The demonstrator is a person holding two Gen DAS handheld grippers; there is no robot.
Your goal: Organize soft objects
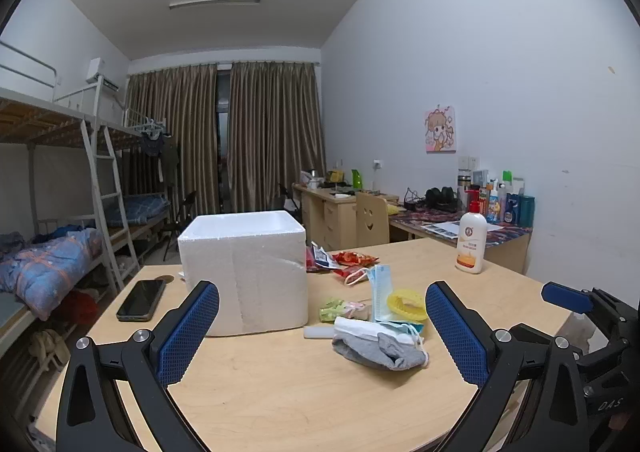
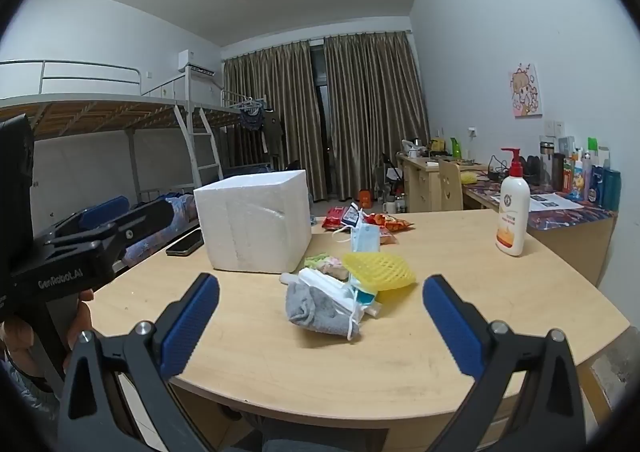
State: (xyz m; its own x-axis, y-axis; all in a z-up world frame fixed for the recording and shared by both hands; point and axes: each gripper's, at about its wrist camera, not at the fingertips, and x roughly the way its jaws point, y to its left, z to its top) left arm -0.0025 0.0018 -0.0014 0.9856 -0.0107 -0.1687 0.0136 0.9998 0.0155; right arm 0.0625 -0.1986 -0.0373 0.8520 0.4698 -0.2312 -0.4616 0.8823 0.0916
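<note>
While both your hand-held grippers hang spread and empty, left hand-held gripper (image 1: pixel 322 336) and right hand-held gripper (image 2: pixel 320 326), the phone (image 1: pixel 141 299) lies left of the foam box (image 1: pixel 244 268); the soft pile, grey sock (image 2: pixel 316 310) foremost, sits right of it. Masks may snag by their loops and drag neighbours. Your wooden tabletop (image 2: pixel 460 252) stands in a dorm room with bunk beds.

left wrist: faces table (image 1: pixel 280 392) | right wrist: same table, further right
</note>
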